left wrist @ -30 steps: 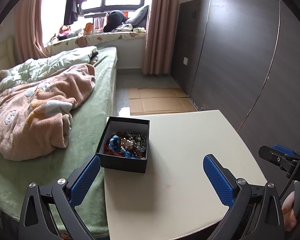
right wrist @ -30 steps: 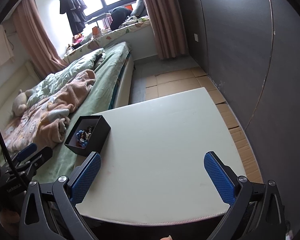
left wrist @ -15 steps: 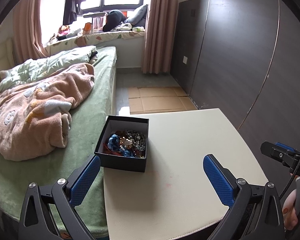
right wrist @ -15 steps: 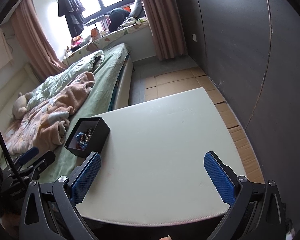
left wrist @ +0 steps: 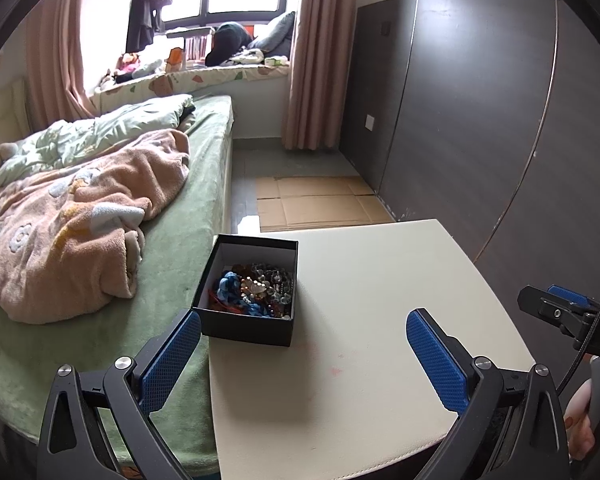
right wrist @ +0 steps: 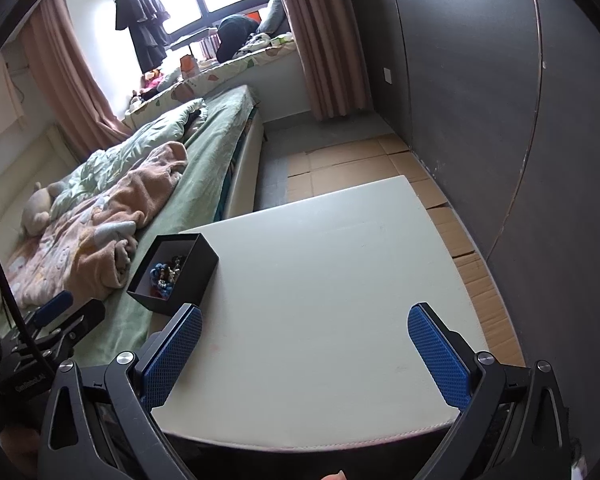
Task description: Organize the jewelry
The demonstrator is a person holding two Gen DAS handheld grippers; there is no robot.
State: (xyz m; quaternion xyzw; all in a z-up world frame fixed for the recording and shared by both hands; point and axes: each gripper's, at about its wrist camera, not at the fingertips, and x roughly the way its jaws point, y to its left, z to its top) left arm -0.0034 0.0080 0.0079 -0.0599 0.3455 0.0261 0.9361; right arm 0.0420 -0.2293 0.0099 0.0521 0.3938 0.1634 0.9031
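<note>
- Black open box (left wrist: pixel 247 293) sits at the left edge of the cream table (left wrist: pixel 380 320), beside the bed (left wrist: pixel 172 280).
- Contents: tangled jewelry (left wrist: pixel 256 289), beads and blue cord, heaped together.
- Left gripper (left wrist: pixel 304 354): fingers spread wide, empty, short of the box.
- Right gripper (right wrist: pixel 305 354): spread wide, empty, over bare tabletop.
- Handling judgement: pieces are light, limp, slippery and likely snagged; pinch one exposed strand at the top and lift slowly. The box is light and may slide.

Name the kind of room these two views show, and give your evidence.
Most likely a bedroom: a bed with a rumpled peach blanket, curtains at a window, and dark wardrobe-like panels along one wall.
</note>
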